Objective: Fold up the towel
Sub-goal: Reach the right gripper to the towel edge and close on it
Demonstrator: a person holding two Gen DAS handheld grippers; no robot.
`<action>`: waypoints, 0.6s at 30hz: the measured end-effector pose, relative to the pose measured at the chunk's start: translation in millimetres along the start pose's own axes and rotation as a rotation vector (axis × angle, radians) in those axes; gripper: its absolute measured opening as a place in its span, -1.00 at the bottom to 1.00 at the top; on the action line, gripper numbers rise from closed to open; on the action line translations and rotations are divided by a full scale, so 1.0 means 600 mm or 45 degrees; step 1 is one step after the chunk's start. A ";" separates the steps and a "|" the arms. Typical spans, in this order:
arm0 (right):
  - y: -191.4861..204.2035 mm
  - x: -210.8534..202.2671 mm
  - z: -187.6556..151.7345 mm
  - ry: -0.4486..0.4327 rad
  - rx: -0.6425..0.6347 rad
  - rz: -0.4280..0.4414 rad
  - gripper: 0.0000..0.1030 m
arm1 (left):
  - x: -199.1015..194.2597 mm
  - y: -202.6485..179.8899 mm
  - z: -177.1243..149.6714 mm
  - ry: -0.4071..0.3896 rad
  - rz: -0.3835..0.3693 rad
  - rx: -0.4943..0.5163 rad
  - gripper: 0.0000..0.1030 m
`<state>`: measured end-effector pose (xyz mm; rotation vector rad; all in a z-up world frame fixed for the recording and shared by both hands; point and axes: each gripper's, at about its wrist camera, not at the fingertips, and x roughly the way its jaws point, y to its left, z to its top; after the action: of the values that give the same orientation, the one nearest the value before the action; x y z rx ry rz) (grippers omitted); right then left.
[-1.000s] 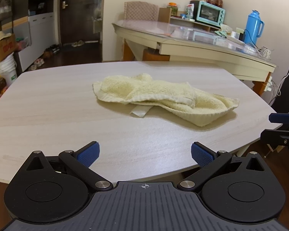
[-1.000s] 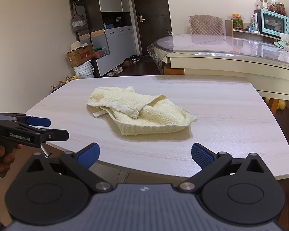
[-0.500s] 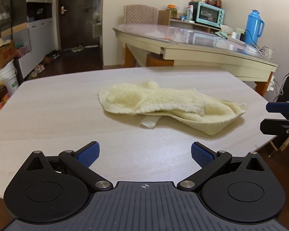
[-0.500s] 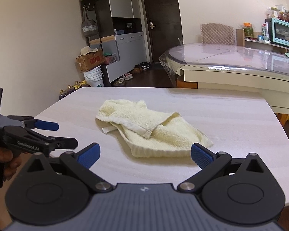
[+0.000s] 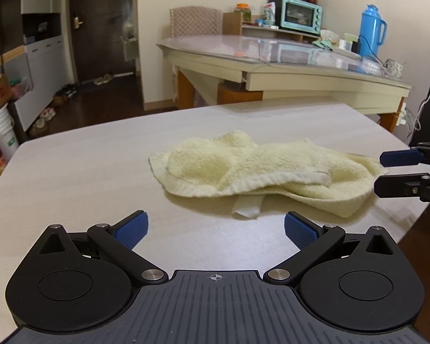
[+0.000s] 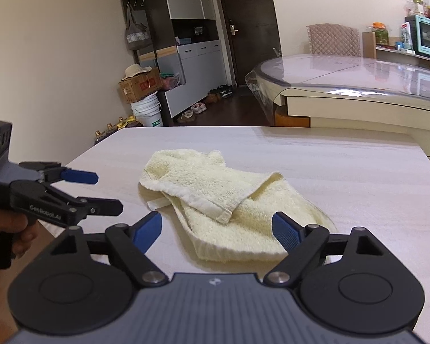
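A pale yellow towel (image 5: 261, 169) lies crumpled in a loose heap in the middle of the light wood table (image 5: 80, 172), with a white label tab sticking out from under its near edge. My left gripper (image 5: 216, 229) is open and empty, low over the table just short of that near edge. My right gripper (image 6: 216, 228) is open too, its blue pads on either side of the towel's (image 6: 229, 200) near end. In the right wrist view the left gripper (image 6: 103, 192) shows open at the left, held by a hand. In the left wrist view the right gripper (image 5: 381, 170) shows at the towel's right end.
A second glass-topped table (image 5: 286, 57) stands behind with a teal toaster oven (image 5: 298, 18), a blue thermos (image 5: 371, 31) and clutter. A chair (image 5: 196, 23), cupboards (image 6: 192, 66), a cardboard box (image 6: 140, 86) and a white bucket (image 6: 147, 111) line the far wall.
Both grippers have moved forward toward the towel and lower over the table. The towel now fills more of each view and has not shifted. Both stay open.
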<state>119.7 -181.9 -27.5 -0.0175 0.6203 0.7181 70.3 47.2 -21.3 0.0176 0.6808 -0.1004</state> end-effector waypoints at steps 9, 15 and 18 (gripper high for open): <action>0.023 0.031 0.002 0.049 -0.229 -0.040 0.33 | 0.022 0.036 0.031 -0.005 -0.052 0.126 1.00; 0.056 0.057 0.011 0.064 -0.529 -0.108 -0.07 | 0.020 0.043 0.033 -0.012 -0.070 0.151 0.99; 0.078 0.077 0.007 0.100 -0.758 -0.183 -0.07 | 0.019 0.047 0.035 -0.016 -0.079 0.163 0.99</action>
<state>119.7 -117.3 -39.6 -0.6370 0.4559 0.7430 94.8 73.0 -12.6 0.1191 0.6619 -0.2034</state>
